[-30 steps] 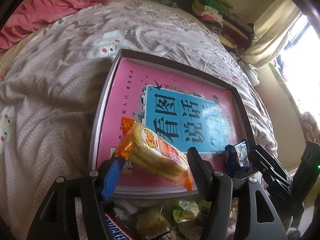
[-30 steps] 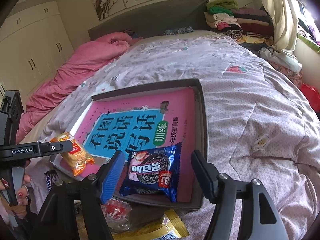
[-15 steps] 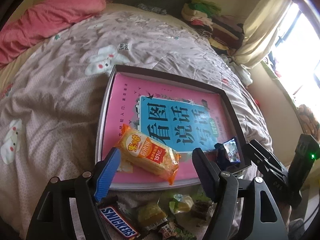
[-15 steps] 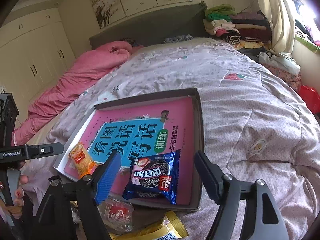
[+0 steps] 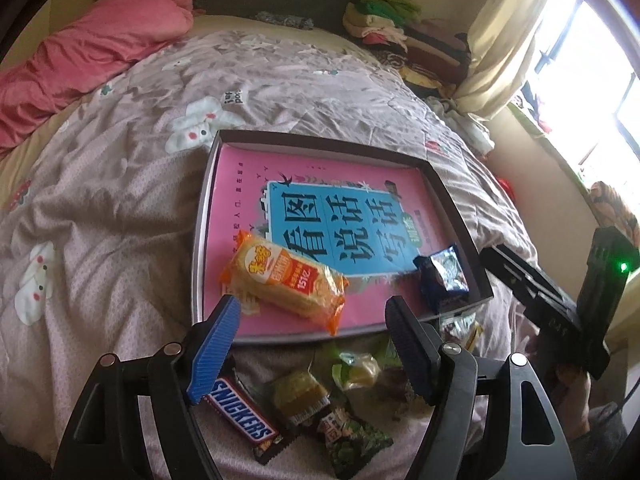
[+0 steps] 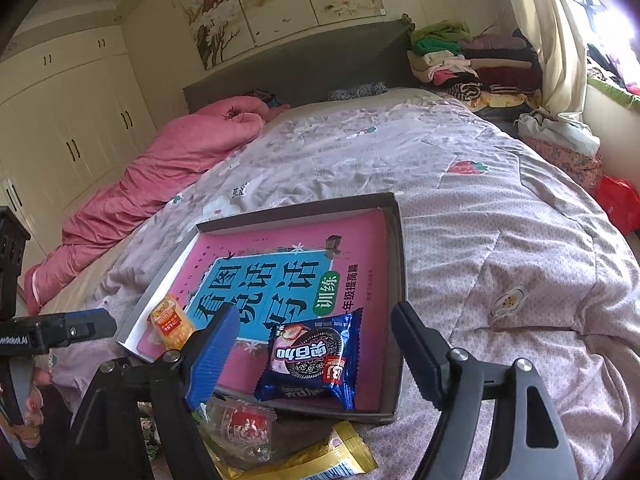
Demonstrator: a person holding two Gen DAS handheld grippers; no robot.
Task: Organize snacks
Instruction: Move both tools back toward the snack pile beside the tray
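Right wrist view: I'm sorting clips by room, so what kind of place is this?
A home bedroom: a bed with a quilted floral cover, a pink duvet bunched along one side, built-in wardrobe doors, and folded clothes stacked by the headboard.

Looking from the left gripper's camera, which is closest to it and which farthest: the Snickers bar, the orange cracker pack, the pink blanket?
1. Snickers bar: on the bed, just below the left gripper.
2. Orange cracker pack: in the tray, ahead.
3. Pink blanket: far upper left.

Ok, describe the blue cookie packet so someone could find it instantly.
On the bed lies a shallow box lined with a pink book. In its near right corner lies the blue cookie packet, the only blue wrapper; the orange cracker pack lies opposite.
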